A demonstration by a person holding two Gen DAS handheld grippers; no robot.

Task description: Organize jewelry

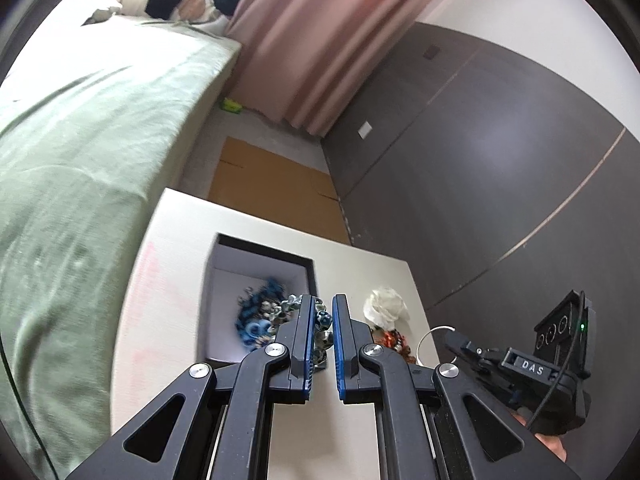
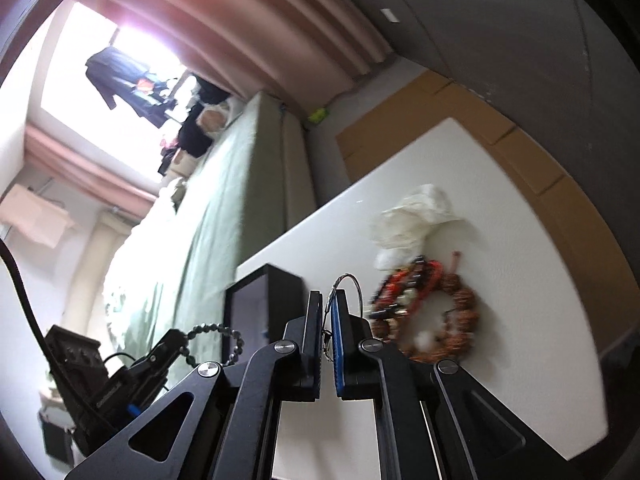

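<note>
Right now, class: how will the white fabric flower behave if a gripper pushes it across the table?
The white fabric flower looks crumpled and soft, so it would probably squash rather than slide stiffly. It seems light. It touches the red beaded bracelets, so pushing towards them may drag those along.

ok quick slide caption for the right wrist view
Right tool pinching a thin silver bangle above the white table, beside red beaded bracelets and the black box.

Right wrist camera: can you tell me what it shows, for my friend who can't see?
The right hand-held gripper pinches a thin silver bangle above a white table. Red and orange bead bracelets and a crumpled white tissue lie to its right; a black box stands to its left.
</note>
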